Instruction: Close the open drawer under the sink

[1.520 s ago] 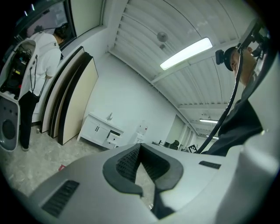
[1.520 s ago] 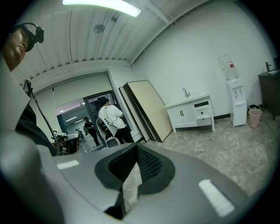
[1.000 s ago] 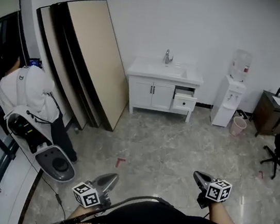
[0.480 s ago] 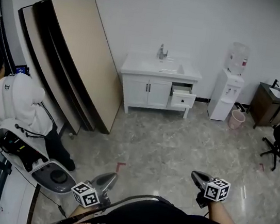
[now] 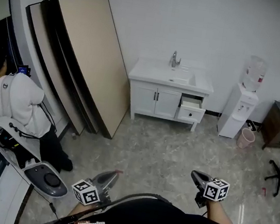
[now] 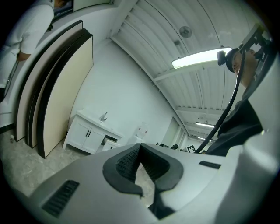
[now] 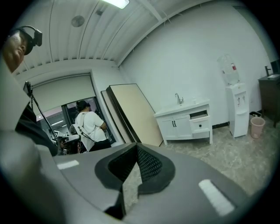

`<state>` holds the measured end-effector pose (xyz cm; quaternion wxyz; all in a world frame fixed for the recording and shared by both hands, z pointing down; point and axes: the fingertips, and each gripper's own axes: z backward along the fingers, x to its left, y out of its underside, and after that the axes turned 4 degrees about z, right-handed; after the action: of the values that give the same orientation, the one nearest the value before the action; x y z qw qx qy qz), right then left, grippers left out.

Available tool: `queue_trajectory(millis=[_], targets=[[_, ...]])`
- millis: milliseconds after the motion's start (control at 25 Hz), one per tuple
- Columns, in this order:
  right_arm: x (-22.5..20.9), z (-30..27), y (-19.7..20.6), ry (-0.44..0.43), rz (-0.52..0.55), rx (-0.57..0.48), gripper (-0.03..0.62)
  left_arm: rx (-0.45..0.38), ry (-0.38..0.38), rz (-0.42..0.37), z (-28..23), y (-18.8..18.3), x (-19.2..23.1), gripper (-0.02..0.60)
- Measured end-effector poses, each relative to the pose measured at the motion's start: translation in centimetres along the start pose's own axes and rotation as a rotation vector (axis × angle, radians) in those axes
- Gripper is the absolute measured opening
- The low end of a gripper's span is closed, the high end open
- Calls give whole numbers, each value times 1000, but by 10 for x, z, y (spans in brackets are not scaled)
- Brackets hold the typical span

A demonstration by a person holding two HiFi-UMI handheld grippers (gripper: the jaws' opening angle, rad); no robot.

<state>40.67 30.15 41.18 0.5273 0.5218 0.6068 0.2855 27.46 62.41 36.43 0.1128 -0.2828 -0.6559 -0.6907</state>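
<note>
Marbled floor spreads ahead of the left gripper and right gripper, both held low near the body with fingers together on nothing. Risk: a push landing off-centre on the drawer could skew it on its runners and leave it ajar. It stands pulled out at the right of the sink cabinet by the far wall, well apart from the fingers.
</note>
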Motion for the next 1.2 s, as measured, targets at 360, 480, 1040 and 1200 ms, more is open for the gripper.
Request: queue_trajectory(millis=[360,480,1040,1200], targets=[[-112,-25,-53,-67,23,12,2,-41,-41,4,-118,-7,-7,0],[-139,-30,-52,-56,-13,18,2,-8,-51,6,-142,-5,1,0],[-163,-126,-104,91,-32,-25,2,44,81,5,-208,-82,122,0],[-148,-176,-131,119,-16,-47,2,55,104,-28,-207,-129,172,0]])
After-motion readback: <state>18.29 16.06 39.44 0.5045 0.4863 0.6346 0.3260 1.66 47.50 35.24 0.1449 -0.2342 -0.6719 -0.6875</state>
